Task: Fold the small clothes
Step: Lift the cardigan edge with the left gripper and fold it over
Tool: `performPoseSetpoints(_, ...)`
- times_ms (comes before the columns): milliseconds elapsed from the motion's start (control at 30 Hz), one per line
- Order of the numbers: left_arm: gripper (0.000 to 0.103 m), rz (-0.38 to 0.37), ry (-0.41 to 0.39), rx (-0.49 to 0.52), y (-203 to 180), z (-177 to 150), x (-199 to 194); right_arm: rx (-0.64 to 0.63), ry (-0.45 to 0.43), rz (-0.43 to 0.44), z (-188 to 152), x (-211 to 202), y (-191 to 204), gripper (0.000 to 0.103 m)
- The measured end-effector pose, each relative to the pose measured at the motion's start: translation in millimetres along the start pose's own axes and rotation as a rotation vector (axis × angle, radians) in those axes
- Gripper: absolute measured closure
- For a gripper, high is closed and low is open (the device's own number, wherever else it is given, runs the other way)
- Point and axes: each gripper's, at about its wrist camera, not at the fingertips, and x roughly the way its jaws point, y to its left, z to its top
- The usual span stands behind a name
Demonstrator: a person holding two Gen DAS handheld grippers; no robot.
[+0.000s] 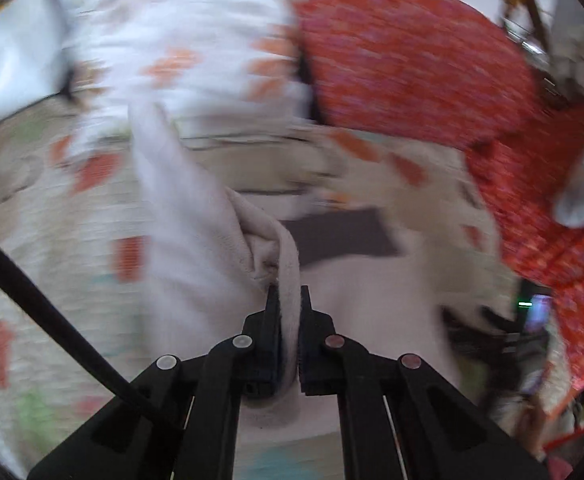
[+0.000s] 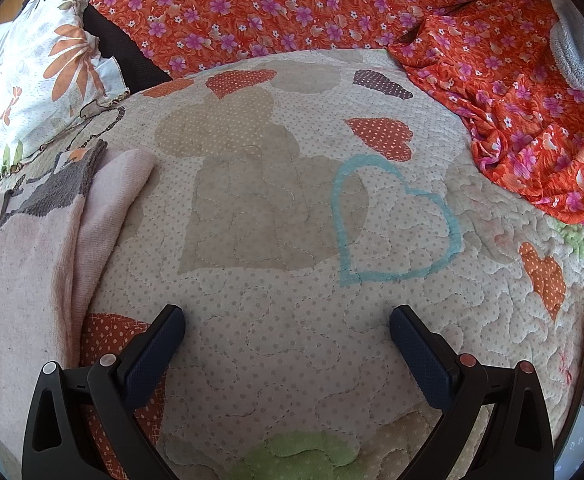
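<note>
Carrying the pale pink garment (image 1: 196,216) by a bunched edge, the left claw (image 1: 288,292) is clenched on it above the quilted bed (image 2: 292,320); best keep tension. The right claw (image 2: 288,320) hangs released near the bed's middle.

both views sit in soft, even daylight with no hard glare. the left wrist view is heavily motion-blurred: the orange floral cloth (image 1: 420,60) and everything around it smear into streaks, while the left gripper (image 1: 290,300) below it stays sharp. the right wrist view is crisp; stitching on the quilt (image 2: 292,340) reads clearly, with faint shadows only. fisheye bending bulges the quilt, and black vignette rings its outer edges.
</note>
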Motion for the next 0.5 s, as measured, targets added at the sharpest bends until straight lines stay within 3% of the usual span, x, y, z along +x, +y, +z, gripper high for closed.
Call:
performPoseSetpoints(200, 0.098, -0.106, 0.142, 0.126, -107.4, -29.6, 73.8, 0.0, 0.0, 0.0, 0.2, 0.1, 0.1, 0.0)
performPoseSetpoints(300, 0.097, -0.109, 0.196, 0.162, -128.3, -45.8, 92.5, 0.0, 0.0, 0.0, 0.2, 0.2, 0.1, 0.0)
performPoseSetpoints(400, 0.095, -0.195, 0.212, 0.142, -131.1, -53.7, 77.0, 0.0, 0.001, 0.0, 0.0, 0.0, 0.1, 0.0)
performPoseSetpoints(500, 0.071, -0.196, 0.139, 0.201, -127.9, -56.7, 44.9, 0.001, 0.001, -0.001, -0.1, 0.0, 0.2, 0.0)
